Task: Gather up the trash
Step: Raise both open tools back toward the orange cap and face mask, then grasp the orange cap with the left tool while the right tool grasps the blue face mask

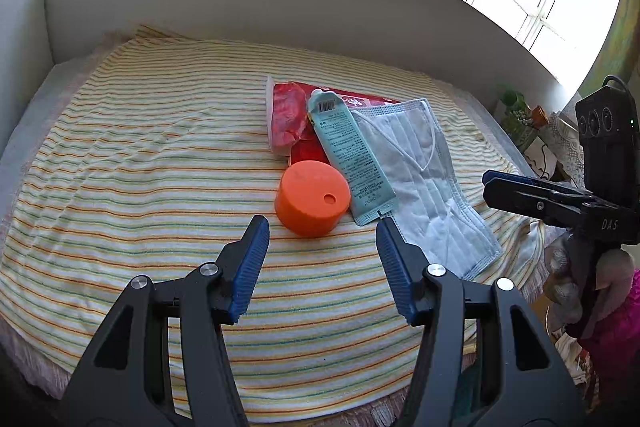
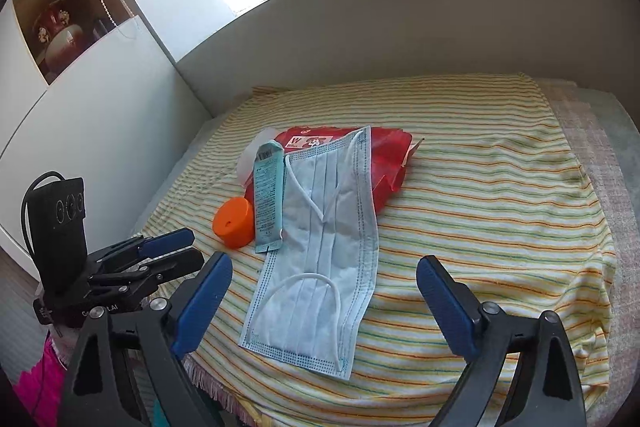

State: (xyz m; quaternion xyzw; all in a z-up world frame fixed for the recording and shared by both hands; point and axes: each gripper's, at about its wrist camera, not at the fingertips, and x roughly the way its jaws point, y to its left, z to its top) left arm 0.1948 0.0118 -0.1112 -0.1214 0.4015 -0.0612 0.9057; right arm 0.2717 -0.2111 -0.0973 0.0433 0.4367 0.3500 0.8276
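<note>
I count four bits: one orange cap (image 1: 312,203), one tube (image 1: 350,163), one mask (image 2: 316,247), one red packet (image 2: 390,163). Left gripper (image 1: 322,227) and right gripper (image 2: 324,269) both spread, empty.

Both wrist views look steeply down from close over the near edge of the striped cloth (image 1: 140,147). The left one sits left, the right one right; both share the face mask (image 2: 320,247) and orange cap (image 1: 312,203).

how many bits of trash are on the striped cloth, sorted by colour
Red: 1, the red packet
Orange: 1, the orange cap
Teal: 1, the teal tube
Pale blue: 1, the face mask
Total: 4
</note>
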